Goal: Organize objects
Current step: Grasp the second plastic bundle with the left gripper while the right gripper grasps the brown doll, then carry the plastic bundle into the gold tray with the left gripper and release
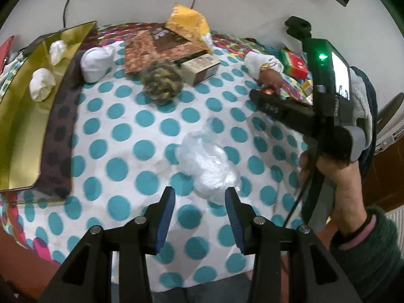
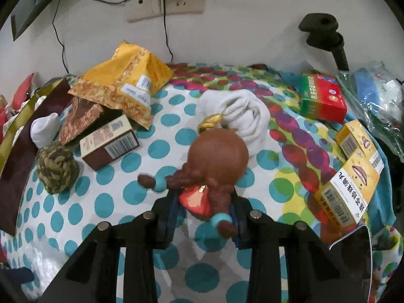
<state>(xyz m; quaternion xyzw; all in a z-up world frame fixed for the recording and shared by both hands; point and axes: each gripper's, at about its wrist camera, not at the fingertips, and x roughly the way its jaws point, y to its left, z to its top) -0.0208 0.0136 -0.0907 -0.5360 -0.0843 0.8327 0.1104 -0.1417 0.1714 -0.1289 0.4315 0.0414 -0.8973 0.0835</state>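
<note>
Right wrist view: jaws pinch a brown, bald figurine with teal cuffs; left jaws spread

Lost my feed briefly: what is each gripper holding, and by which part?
Right gripper clamps the brown figurine by its body, below the head. Left gripper is open, holding nothing.

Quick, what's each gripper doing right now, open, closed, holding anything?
Left gripper: open, holding nothing, just short of a clear plastic bag.
Right gripper: closed on a brown figurine.
</note>
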